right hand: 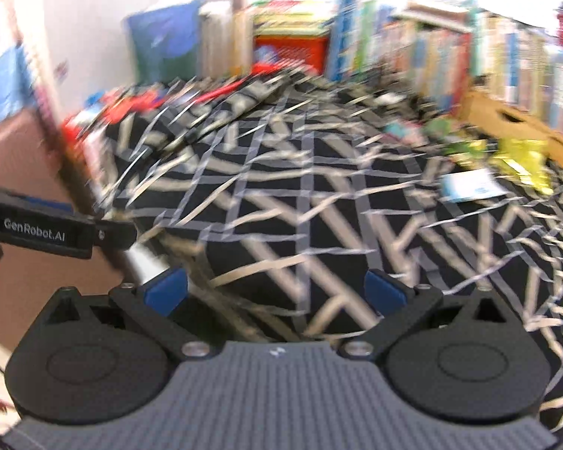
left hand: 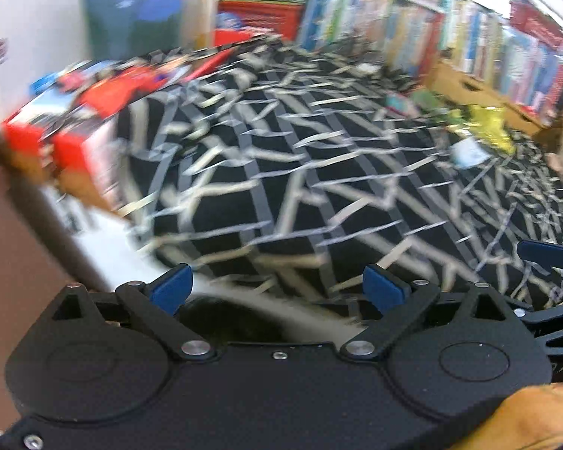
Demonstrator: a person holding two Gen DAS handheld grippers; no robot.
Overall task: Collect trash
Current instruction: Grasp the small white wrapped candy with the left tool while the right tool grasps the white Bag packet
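Both views are blurred by motion. A crumpled yellow wrapper (left hand: pixel 489 127) (right hand: pixel 521 161) lies at the far right of a black cloth with pale line pattern (left hand: pixel 281 172) (right hand: pixel 300 187). A small white and blue paper (left hand: pixel 469 152) (right hand: pixel 471 186) lies just in front of it. My left gripper (left hand: pixel 279 287) is open over the cloth's near edge, nothing between its blue pads. My right gripper (right hand: pixel 276 288) is open too and holds nothing. The other gripper's body (right hand: pixel 48 232) shows at the left of the right wrist view, and the right one's tip (left hand: pixel 544 255) at the left wrist view's right edge.
A brown cardboard box (left hand: pixel 476 92) (right hand: pixel 514 127) stands behind the wrapper at the right. Rows of books (left hand: pixel 394 18) (right hand: pixel 413 37) line the back. A red and blue box (left hand: pixel 86 112) sits at the cloth's left edge, with a red crate (right hand: pixel 291 52) beyond it.
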